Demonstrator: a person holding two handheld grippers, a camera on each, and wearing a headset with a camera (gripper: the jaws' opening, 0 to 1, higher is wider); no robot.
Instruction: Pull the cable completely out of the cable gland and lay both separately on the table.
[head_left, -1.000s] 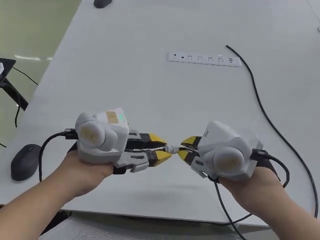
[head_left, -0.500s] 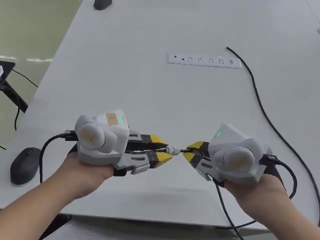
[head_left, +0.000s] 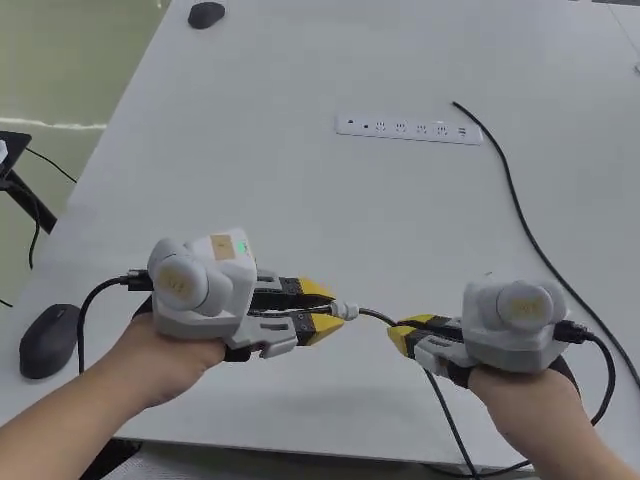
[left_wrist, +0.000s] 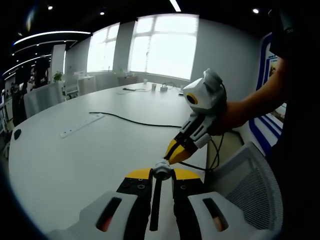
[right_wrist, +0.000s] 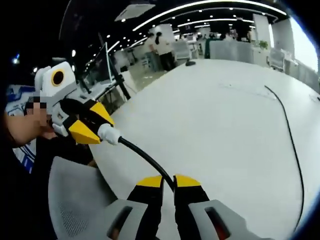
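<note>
My left gripper (head_left: 335, 314) is shut on a small white cable gland (head_left: 346, 311) that sticks out past its yellow tips. A thin black cable (head_left: 378, 318) runs out of the gland to my right gripper (head_left: 403, 336), which is shut on it a short way to the right. Both are held in the air over the table's near edge. In the right gripper view the cable (right_wrist: 143, 155) curves from my pinched tips (right_wrist: 168, 181) up into the gland (right_wrist: 108, 134). In the left gripper view the gland (left_wrist: 161, 169) sits between my tips (left_wrist: 161, 175).
A white power strip (head_left: 408, 127) lies mid-table, with a long black cord (head_left: 530, 232) running down the right side. One dark mouse (head_left: 47, 340) rests at the left edge, another (head_left: 206, 13) at the far end. A grey mesh chair (right_wrist: 75, 200) is below the grippers.
My right gripper has moved right and slightly down, away from the left one. The gap between them has widened and a stretch of black cable now shows between gland and right tips.
</note>
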